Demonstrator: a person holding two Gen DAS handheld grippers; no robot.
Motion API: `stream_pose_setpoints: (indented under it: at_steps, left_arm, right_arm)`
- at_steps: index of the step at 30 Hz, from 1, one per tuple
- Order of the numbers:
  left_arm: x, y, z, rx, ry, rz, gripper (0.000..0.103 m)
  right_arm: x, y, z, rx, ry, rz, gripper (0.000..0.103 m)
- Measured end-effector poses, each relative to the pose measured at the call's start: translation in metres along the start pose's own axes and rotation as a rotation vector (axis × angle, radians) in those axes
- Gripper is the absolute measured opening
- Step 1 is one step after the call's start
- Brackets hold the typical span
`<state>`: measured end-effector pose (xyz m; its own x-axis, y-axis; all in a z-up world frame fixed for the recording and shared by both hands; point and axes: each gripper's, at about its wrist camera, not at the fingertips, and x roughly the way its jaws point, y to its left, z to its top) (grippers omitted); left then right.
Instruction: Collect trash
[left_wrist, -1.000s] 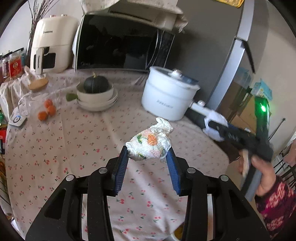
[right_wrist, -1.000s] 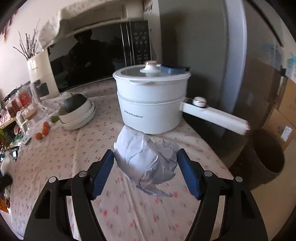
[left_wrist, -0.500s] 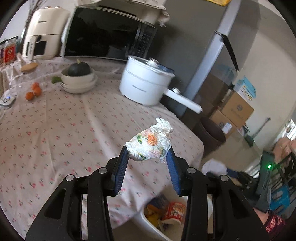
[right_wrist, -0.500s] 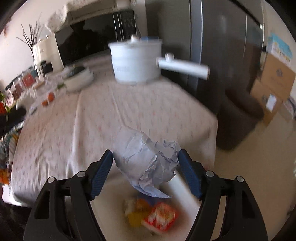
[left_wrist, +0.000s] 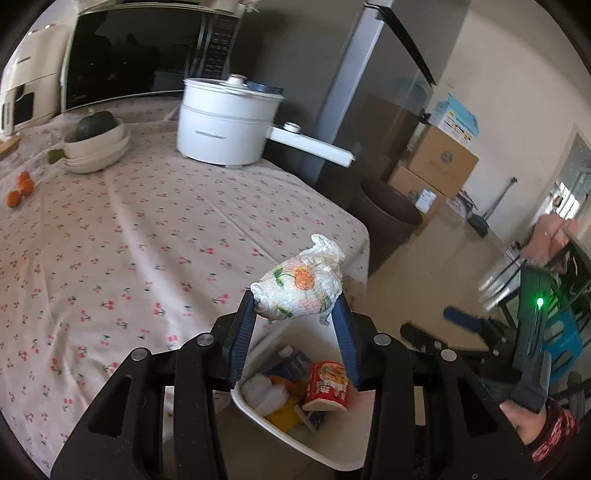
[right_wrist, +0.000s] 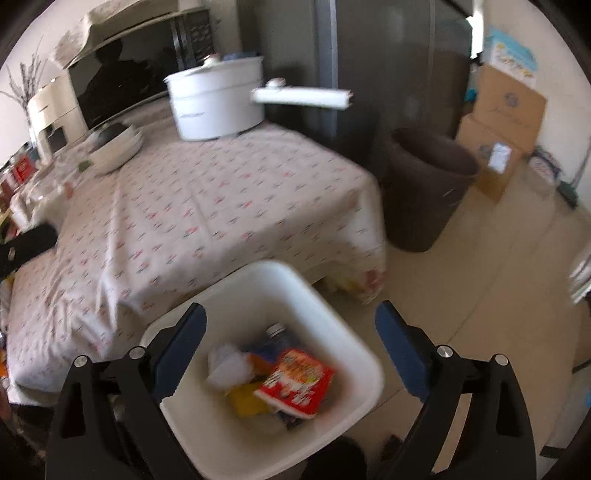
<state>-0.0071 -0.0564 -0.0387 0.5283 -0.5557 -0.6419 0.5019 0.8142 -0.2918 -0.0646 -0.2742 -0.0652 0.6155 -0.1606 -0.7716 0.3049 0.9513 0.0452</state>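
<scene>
My left gripper (left_wrist: 295, 317) is shut on a crumpled flower-print paper wad (left_wrist: 301, 286) and holds it above the near edge of a white trash bin (left_wrist: 325, 454) on the floor beside the table. My right gripper (right_wrist: 290, 332) is open and empty, right above the same bin (right_wrist: 354, 354). The bin holds a white paper ball (right_wrist: 227, 367), a red snack wrapper (right_wrist: 295, 382) and other scraps. The right gripper also shows in the left wrist view (left_wrist: 436, 328), blurred.
A table with a cherry-print cloth (left_wrist: 110, 236) carries a white electric pot (left_wrist: 225, 122), a stack of bowls with a squash (left_wrist: 98, 142) and small oranges (left_wrist: 18, 190). A dark brown bin (right_wrist: 424, 184) and cardboard boxes (right_wrist: 498, 122) stand by the fridge.
Both grippers swung from over the table out to the white bin. The right gripper opened and its crumpled white paper dropped into the bin. The left still holds its wad.
</scene>
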Motion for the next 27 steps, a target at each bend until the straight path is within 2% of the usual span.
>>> stream_pose_setpoints:
  at_steps: [15, 18, 23, 27]
  left_arm:
    - [0.033, -0.035, -0.014, 0.084, 0.082, -0.049, 0.043]
    - [0.037, -0.037, -0.014, 0.094, 0.095, -0.047, 0.051]
    - [0.035, -0.040, -0.015, 0.115, 0.091, -0.017, 0.073]
    - [0.032, -0.042, -0.015, 0.137, 0.071, 0.019, 0.082]
  right_arm:
    - [-0.003, -0.040, 0.013, 0.150, -0.036, -0.089, 0.093]
    - [-0.004, -0.043, 0.013, 0.164, -0.038, -0.100, 0.093]
    - [-0.009, -0.044, 0.015, 0.166, -0.066, -0.121, 0.095]
    - [-0.012, -0.040, 0.018, 0.160, -0.094, -0.133, 0.096]
